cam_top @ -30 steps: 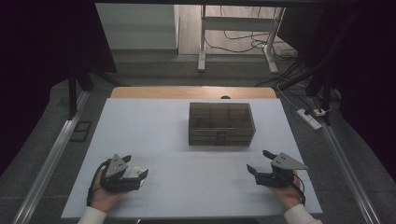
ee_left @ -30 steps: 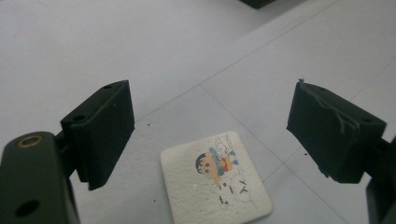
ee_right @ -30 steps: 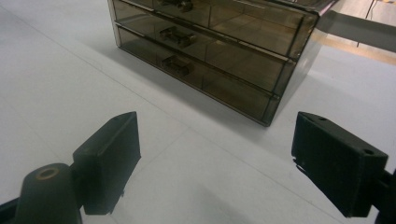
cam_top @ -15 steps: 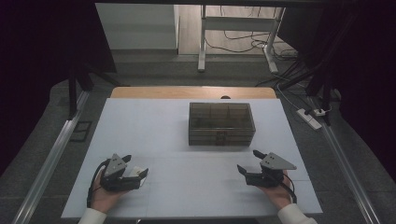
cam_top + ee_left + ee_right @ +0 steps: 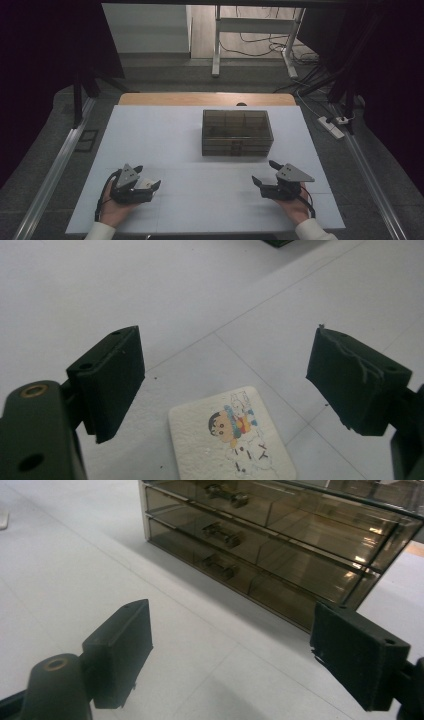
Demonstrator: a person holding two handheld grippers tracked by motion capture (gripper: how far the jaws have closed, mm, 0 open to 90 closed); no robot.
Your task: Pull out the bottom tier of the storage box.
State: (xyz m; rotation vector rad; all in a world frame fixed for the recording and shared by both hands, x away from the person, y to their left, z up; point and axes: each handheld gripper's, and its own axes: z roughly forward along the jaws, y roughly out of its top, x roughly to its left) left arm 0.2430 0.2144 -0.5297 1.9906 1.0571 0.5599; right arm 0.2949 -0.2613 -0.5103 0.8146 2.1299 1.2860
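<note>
this looks like a lab or recording studio set up for handling trials, not a home. a bare white worktop [image 5: 165, 130] stands in the middle, with dark curtains [image 5: 45, 45] hung on both sides to shut out the room. metal rails [image 5: 52, 172] run along the grey floor [image 5: 165, 75] left and right of it. behind, loose cables [image 5: 260, 42] lie on the floor around the white legs of a frame [image 5: 216, 45], and a power strip [image 5: 334, 126] sits on the floor at the right. the light is dim and even, with no household furniture near.
</note>
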